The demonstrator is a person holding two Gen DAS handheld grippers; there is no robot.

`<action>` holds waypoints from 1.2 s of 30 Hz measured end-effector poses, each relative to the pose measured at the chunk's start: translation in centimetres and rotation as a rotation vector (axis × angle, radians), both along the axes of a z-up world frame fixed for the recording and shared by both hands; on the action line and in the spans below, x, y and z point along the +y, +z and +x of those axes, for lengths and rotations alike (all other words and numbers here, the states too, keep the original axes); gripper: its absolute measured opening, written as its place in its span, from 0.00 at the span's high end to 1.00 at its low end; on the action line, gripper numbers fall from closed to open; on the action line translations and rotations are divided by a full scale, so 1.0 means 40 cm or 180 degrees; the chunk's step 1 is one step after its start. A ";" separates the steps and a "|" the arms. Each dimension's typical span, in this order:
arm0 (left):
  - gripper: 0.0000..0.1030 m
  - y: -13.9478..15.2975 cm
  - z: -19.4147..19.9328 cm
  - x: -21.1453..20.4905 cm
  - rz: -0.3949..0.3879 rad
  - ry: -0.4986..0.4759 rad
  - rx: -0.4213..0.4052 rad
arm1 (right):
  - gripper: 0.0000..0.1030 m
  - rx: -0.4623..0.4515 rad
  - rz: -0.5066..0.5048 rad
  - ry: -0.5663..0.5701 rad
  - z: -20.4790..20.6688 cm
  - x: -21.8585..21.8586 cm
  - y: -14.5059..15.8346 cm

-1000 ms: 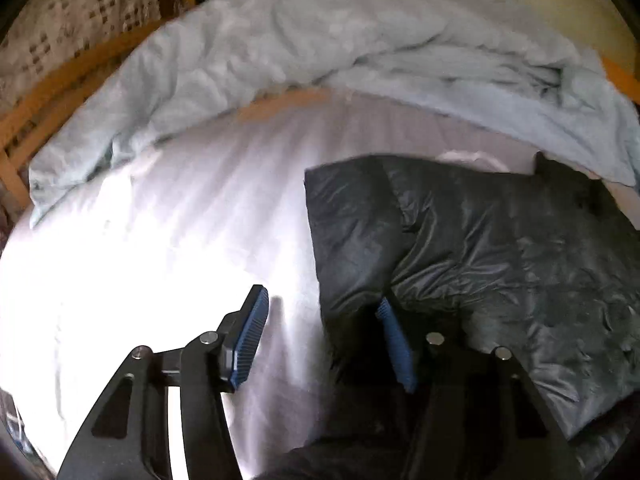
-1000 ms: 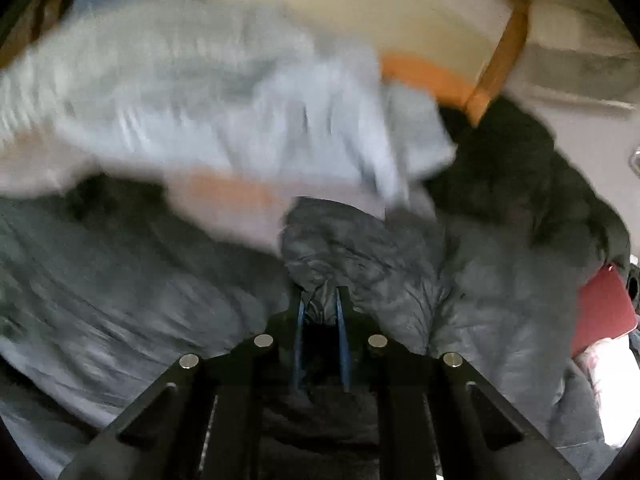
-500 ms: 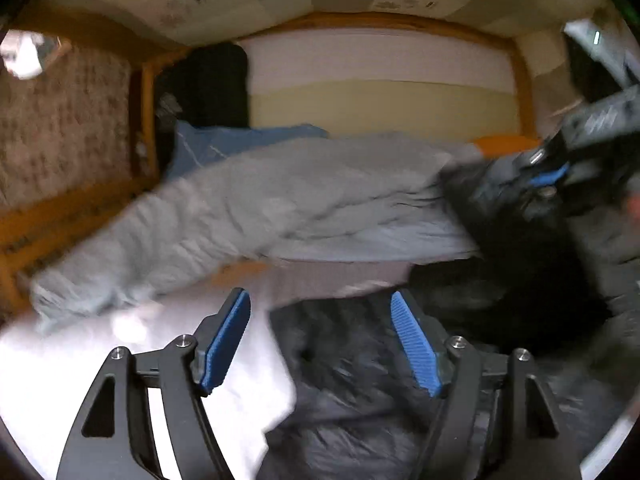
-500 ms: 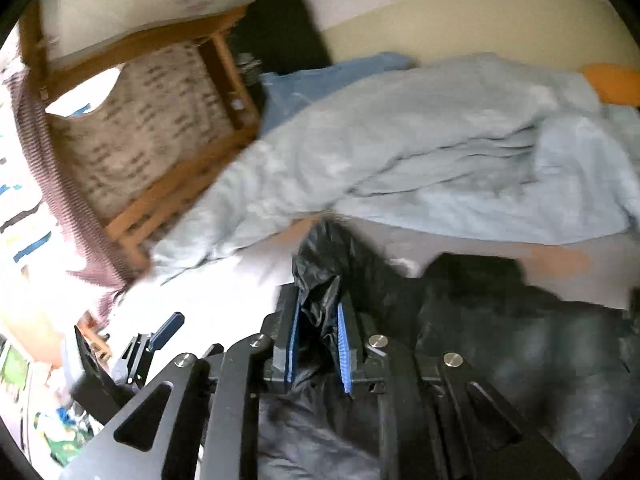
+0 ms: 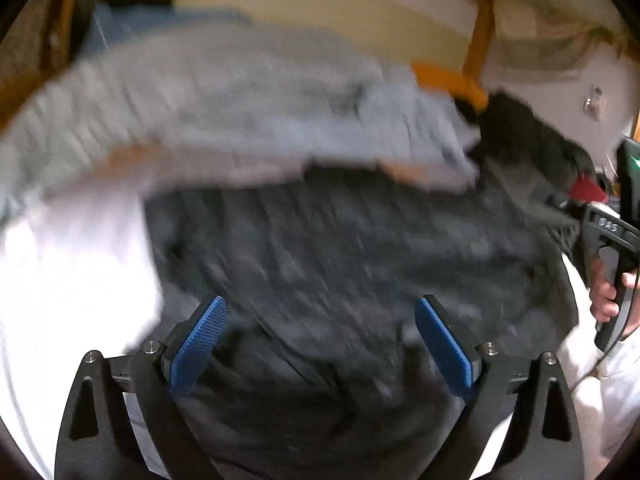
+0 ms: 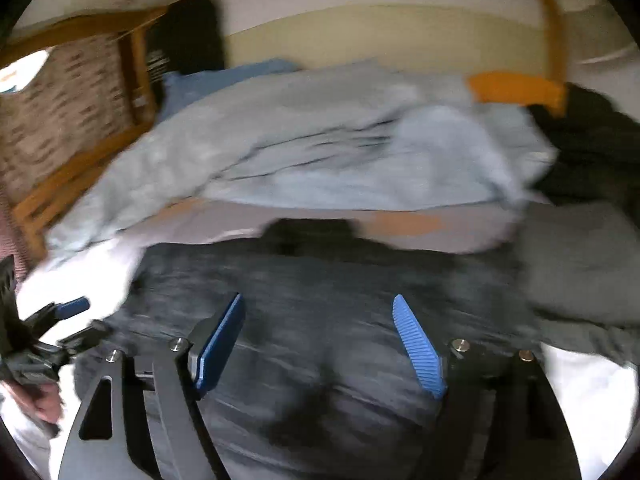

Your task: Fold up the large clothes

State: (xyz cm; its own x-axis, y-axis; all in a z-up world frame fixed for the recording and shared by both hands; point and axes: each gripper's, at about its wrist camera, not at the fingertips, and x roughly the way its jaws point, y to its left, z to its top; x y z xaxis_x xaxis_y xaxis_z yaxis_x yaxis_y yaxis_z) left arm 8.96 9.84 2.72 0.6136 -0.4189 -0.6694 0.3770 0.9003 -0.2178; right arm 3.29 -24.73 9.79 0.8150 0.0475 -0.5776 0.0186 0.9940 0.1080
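A large dark grey padded jacket (image 5: 340, 256) lies spread on the white bed sheet (image 5: 60, 280); it also fills the middle of the right wrist view (image 6: 320, 320). My left gripper (image 5: 320, 320) is open and empty above the jacket's near edge. My right gripper (image 6: 320, 320) is open and empty above the jacket too. The right gripper's handle and the hand holding it show at the right edge of the left wrist view (image 5: 612, 268). The left gripper shows at the left edge of the right wrist view (image 6: 60, 320). Both views are motion-blurred.
A crumpled light blue duvet (image 6: 320, 148) lies across the back of the bed. A wooden bed frame (image 6: 80, 168) runs along the left. An orange pillow (image 6: 516, 88) and a dark garment pile (image 6: 588, 152) lie at the back right.
My right gripper has let go of the jacket fold it held and now stands open. The jacket has dropped flat on the bed. Both grippers have swung over it.
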 end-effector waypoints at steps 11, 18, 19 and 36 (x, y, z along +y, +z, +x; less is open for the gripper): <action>0.92 0.047 0.205 -0.081 0.1332 0.0795 -0.0412 | 0.18 -0.0308 -0.0385 -0.0682 -0.130 -0.234 -0.040; 0.92 0.074 0.337 -0.090 0.1630 0.1069 -0.0711 | 0.17 0.0110 0.0084 -0.0187 -0.090 -0.262 -0.145; 0.92 0.064 0.350 -0.098 0.1717 0.1059 -0.0732 | 0.17 0.0258 0.0039 -0.0078 -0.074 -0.252 -0.170; 0.19 0.112 -0.035 -0.084 0.0921 0.0678 -0.1432 | 0.15 -0.0368 -0.0166 -0.0312 -0.216 -0.231 -0.164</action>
